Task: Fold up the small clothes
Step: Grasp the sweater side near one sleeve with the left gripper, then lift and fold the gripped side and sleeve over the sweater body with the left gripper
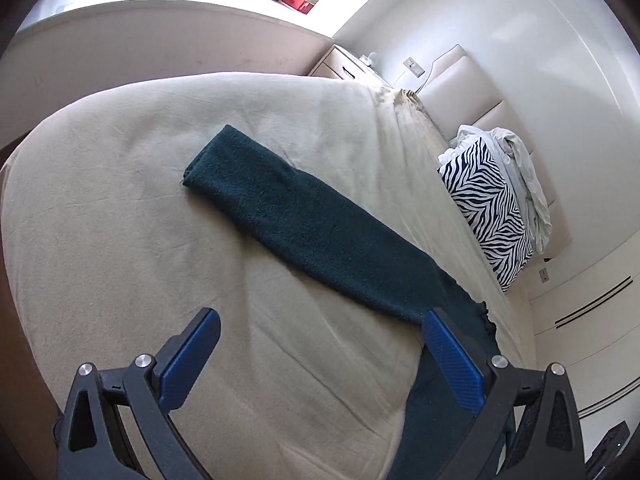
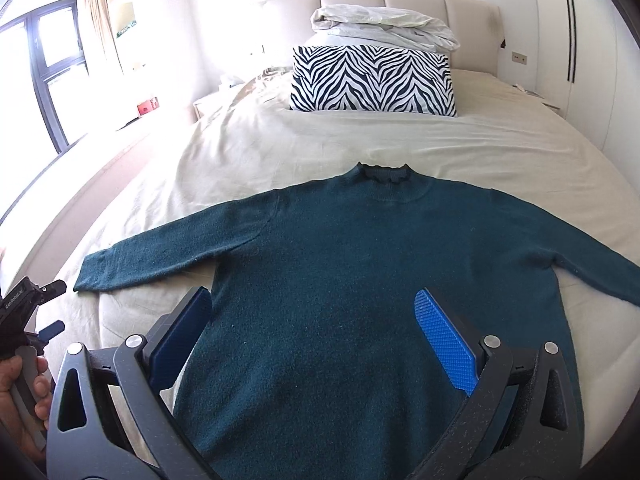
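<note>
On the beige bed sheet (image 2: 480,140) a dark teal sweater (image 2: 340,280) lies flat, collar toward the zebra-print pillow (image 2: 372,80), both sleeves stretched outward. Right gripper (image 2: 316,336) hangs over the sweater's body — fingers spread wide, holding nothing. Left gripper (image 1: 320,344) is likewise spread apart beside the near sleeve (image 1: 304,224), empty. Folded pale bedding (image 2: 384,28) rests behind the pillow.
</note>
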`<state>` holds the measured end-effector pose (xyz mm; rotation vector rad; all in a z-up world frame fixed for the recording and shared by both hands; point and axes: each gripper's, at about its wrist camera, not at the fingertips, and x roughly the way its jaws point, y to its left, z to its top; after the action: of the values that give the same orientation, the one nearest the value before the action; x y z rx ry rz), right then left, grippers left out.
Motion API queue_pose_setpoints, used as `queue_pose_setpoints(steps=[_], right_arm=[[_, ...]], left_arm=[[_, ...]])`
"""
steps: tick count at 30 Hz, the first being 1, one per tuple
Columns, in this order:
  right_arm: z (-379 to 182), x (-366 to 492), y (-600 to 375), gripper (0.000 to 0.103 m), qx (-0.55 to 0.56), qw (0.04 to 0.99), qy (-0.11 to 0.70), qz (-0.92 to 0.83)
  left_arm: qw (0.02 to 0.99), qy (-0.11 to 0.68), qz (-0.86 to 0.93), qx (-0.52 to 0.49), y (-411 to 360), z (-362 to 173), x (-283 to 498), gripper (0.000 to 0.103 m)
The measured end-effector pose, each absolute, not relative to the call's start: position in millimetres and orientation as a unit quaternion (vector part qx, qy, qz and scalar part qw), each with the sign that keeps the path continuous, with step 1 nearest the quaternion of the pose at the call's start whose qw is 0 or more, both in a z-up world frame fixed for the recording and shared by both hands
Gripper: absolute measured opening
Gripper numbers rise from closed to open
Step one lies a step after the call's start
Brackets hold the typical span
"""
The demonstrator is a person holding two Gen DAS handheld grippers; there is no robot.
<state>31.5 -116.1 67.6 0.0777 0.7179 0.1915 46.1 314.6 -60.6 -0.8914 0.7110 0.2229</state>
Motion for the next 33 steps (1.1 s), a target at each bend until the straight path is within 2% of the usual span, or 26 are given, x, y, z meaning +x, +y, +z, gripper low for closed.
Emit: queue_pose_setpoints(steps=[2, 4, 5, 6, 8, 15, 17, 18, 19, 20, 23, 25, 29, 33], right_arm=[[71, 38, -112, 0.1, 0.044, 0.931, 0.347, 0.107], [71, 46, -111, 0.088, 0.057, 0.926, 0.354, 0.12], [70, 50, -112, 0.077, 0.067, 0.922, 0.361, 0.126], [67, 56, -112, 0.065, 0.08, 0.916, 0.37, 0.134], [60, 66, -114, 0.053, 0.101, 0.906, 0.386, 0.144], [27, 84, -130, 0.052, 0.159, 0.883, 0.413, 0.154], [21, 86, -136, 0.052, 0.168, 0.881, 0.414, 0.155], [19, 87, -139, 0.052, 0.171, 0.881, 0.414, 0.156], [17, 87, -142, 0.052, 0.175, 0.879, 0.414, 0.157], [15, 88, -146, 0.052, 0.178, 0.879, 0.414, 0.156], [12, 90, -162, 0.052, 0.192, 0.877, 0.412, 0.152], [8, 92, -176, 0.049, 0.207, 0.875, 0.413, 0.148], [0, 94, -212, 0.048, 0.243, 0.868, 0.412, 0.136], [-12, 98, -253, 0.048, 0.28, 0.857, 0.412, 0.132]], left_arm=[[0.821, 0.319, 0.101, -0.462, 329, -73, 53, 0.103], [0.805, 0.304, 0.102, -0.499, 341, -87, 62, 0.102], [0.793, 0.294, 0.102, -0.524, 349, -96, 65, 0.101], [0.778, 0.283, 0.097, -0.552, 354, -105, 68, 0.097], [0.752, 0.262, 0.098, -0.597, 364, -123, 71, 0.088], [0.711, 0.199, 0.132, -0.662, 391, -142, 82, 0.086], [0.715, 0.192, 0.133, -0.659, 399, -139, 90, 0.074], [0.717, 0.196, 0.133, -0.656, 402, -138, 95, 0.054], [0.721, 0.205, 0.138, -0.647, 404, -135, 101, 0.029], [0.731, 0.215, 0.144, -0.632, 403, -129, 106, 0.012], [0.795, 0.241, 0.122, -0.542, 376, -91, 134, 0.01], [0.842, 0.263, 0.074, -0.464, 334, -58, 162, 0.003], [0.908, 0.306, -0.024, -0.286, 204, -10, 210, 0.003], [0.925, 0.352, -0.097, -0.106, 63, -17, 232, 0.003]])
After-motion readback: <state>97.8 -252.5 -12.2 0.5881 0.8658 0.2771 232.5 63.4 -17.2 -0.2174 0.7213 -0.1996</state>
